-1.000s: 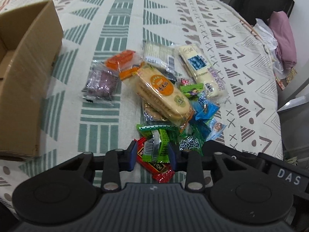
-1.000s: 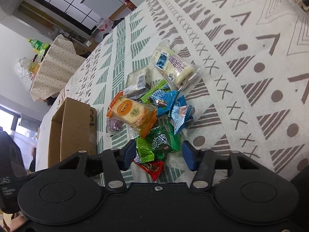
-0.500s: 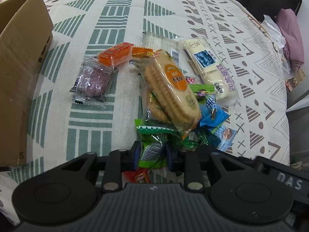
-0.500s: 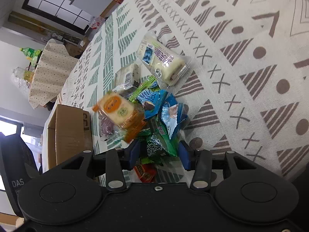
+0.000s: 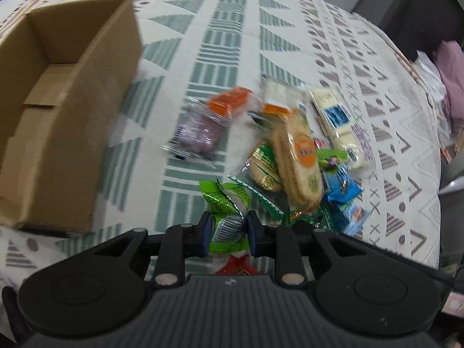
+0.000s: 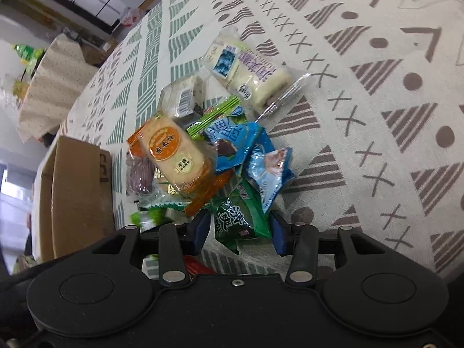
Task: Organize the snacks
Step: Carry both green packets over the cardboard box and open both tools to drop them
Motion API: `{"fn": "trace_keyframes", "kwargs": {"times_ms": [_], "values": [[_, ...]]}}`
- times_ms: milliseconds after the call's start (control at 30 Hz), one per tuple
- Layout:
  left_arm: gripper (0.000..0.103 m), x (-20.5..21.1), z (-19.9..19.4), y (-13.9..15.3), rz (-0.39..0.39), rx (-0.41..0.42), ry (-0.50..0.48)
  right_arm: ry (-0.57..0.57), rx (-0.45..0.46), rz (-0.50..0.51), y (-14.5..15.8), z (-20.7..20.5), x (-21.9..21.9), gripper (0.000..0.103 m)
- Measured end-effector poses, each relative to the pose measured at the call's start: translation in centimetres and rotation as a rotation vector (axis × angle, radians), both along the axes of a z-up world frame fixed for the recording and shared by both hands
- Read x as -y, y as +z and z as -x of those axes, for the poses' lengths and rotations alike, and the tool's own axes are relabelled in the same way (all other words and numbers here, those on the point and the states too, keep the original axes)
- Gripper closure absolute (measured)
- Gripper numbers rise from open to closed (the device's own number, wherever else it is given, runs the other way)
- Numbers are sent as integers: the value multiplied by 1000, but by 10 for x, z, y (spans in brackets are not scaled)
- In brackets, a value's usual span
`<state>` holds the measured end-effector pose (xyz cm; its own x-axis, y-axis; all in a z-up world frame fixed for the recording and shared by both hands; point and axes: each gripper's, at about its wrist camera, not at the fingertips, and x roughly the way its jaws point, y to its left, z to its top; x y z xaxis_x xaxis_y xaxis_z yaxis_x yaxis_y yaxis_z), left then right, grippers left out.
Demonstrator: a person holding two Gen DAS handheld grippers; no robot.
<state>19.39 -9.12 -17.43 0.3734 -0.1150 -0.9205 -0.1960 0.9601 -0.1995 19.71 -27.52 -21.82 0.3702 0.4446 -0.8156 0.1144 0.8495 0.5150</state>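
Note:
A pile of wrapped snacks lies on the patterned tablecloth (image 5: 220, 43). My left gripper (image 5: 227, 229) is shut on a light green snack packet (image 5: 227, 217) and holds it above the cloth. My right gripper (image 6: 237, 229) is closed around a dark green snack packet (image 6: 240, 217) at the near edge of the pile. An orange cracker pack (image 5: 298, 159) (image 6: 171, 156) lies on top of the pile. An open brown cardboard box (image 5: 58, 110) (image 6: 78, 191) stands to the left of the pile.
The pile also holds a white cake roll (image 5: 339, 127) (image 6: 246, 69), blue packets (image 6: 240, 145), a purple packet (image 5: 200, 130), a small orange packet (image 5: 232, 101) and a red packet (image 5: 235, 265). The table's right edge (image 5: 440, 174) borders a pink cloth (image 5: 452, 72).
My left gripper has lifted the light green packet off the pile and swung left toward the box. My right gripper has narrowed onto the dark green packet.

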Motion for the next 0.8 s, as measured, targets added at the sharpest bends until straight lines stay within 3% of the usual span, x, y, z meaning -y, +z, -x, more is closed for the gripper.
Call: {"fn": "trace_keyframes", "kwargs": {"times_ms": [267,467,800], "values": [[79,-1,16,29,-10,51,35,66,55,-83,5,8,11,71],[79,2,31,49,-6,78,21,53,102,-125,17,21,22,71],[79,-28,57,90,52,186,21,51,202,-73,47,40,23,71]]}}
